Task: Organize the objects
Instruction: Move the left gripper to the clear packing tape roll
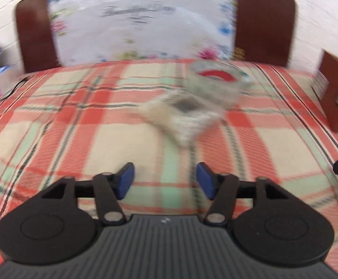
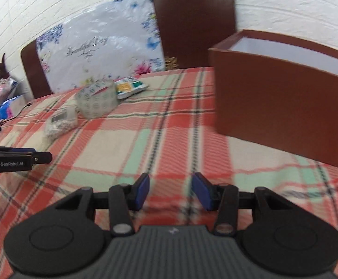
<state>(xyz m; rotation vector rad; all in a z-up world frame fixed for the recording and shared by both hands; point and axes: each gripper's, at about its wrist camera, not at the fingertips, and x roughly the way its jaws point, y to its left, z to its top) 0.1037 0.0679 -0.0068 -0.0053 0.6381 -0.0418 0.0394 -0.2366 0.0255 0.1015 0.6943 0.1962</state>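
The left gripper [image 1: 165, 180] hangs over the plaid blanket [image 1: 64, 116] with its blue pads spread and nothing between them. Ahead of it, blurred, lies a small white timer [image 1: 182, 114], and just behind that, touching or nearly so, a roll of clear tape [image 1: 215, 83]. The right gripper [image 2: 170, 191] also stands apart and empty, above the same blanket. To its right a brown box [image 2: 285, 111] sits open, its inside white. Beyond the tape roll a flat packet [image 2: 131, 87] lies by the floral plastic-wrapped bedding [image 2: 99, 46] leaning on the dark wooden headboard [image 2: 196, 23].
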